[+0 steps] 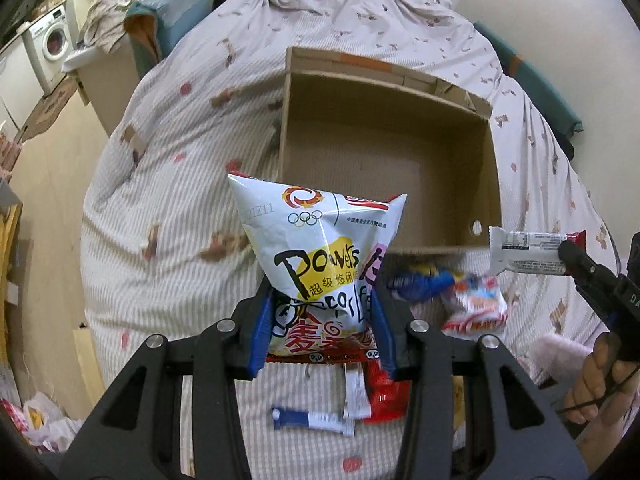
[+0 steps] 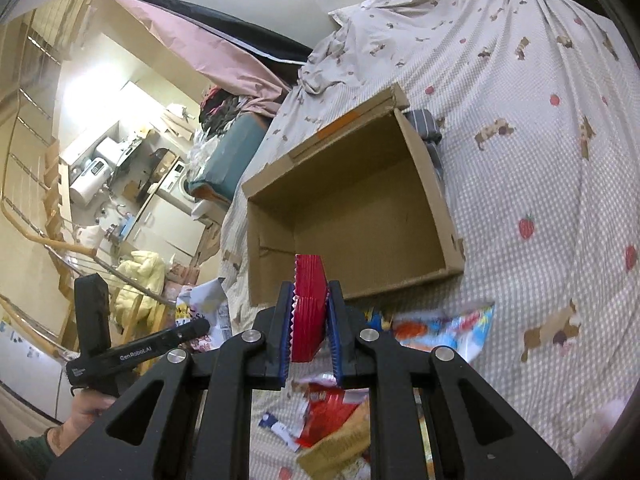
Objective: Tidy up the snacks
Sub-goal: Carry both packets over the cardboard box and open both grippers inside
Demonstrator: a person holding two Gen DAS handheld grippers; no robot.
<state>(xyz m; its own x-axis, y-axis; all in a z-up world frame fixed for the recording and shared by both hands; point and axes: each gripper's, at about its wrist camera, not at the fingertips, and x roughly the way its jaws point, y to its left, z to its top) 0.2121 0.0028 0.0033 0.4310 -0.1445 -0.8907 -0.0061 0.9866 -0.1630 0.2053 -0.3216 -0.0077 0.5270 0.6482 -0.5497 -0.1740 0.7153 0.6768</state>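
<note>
Left wrist view: left gripper point(image 1: 322, 320) clenched on white chip bag point(image 1: 320, 248); bag stands up betw the blue pads, held by its lower part, above the bedspread point(image 1: 168, 184).
Right gripper point(image 2: 310, 328): clamped on red-and-white snack bar point(image 2: 308, 304); bar seen edge-on betw the pads, sticking out past the tips.
Bar in left view: snack bar point(image 1: 528, 250) at right edge, in right gripper point(image 1: 576, 260), just over near right corner of box.
Cardboard box point(image 1: 296, 128): open-topped, on bed, far of both claws; nothing seen inside.
Loose snacks point(image 1: 476, 304): on bedspread near side of box, under and betw grippers.
</note>
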